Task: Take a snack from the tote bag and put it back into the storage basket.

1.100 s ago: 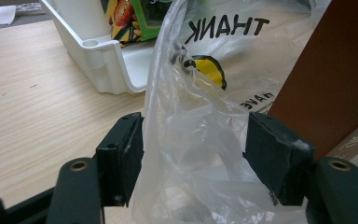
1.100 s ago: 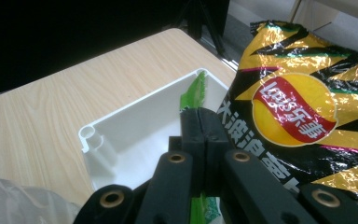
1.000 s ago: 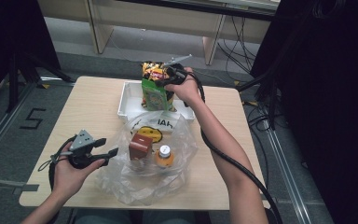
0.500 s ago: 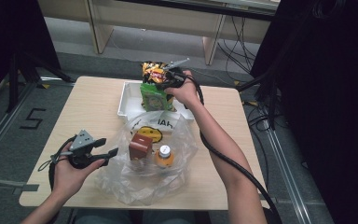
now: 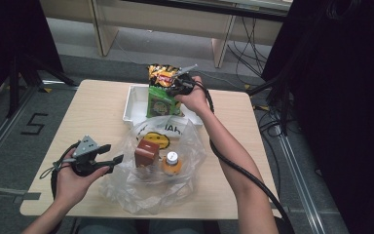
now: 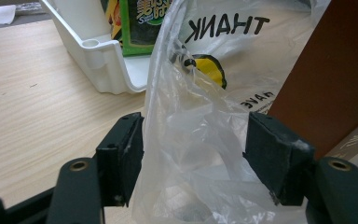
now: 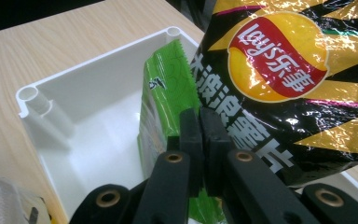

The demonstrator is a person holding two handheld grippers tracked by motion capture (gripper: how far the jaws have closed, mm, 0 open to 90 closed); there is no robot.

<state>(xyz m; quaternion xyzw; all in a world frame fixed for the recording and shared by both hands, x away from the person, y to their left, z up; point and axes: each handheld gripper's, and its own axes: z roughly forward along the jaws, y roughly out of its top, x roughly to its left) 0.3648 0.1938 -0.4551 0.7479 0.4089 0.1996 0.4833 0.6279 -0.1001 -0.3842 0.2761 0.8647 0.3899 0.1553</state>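
Fingers of our right gripper (image 7: 200, 140) are pressed together in the right gripper view, pinching the top edge of a green snack packet (image 7: 165, 93) that stands upright in a white tray (image 7: 93, 98). Just beside the packet, against its far side, leans a black and yellow crisp bag (image 7: 284, 84) with a red logo. From the high view we see the same gripper (image 5: 177, 87) over the tray (image 5: 135, 105), which sits at the far edge of the table (image 5: 97, 122) near the middle, with the green packet (image 5: 159, 103) and the crisp bag (image 5: 163, 75) both rising above its rim.

Our left gripper (image 6: 193, 149) has its fingers spread fairly wide apart; in the left gripper view the crumpled edge of a clear plastic bag (image 6: 200, 116) lies between them. We cannot tell for sure whether the pads touch the film, and they do not squeeze it. In the high view that gripper (image 5: 108, 155) rests low near the table's front left corner, at the left side of the plastic bag (image 5: 151, 192), which spreads across the front middle of the table just in front of the tray.

Inside the plastic bag we see a brown box (image 5: 146, 152) standing upright and, just beside it on its right, a small orange bottle (image 5: 172, 163) with a white cap. A yellow smiley print and dark lettering mark the bag's far side.
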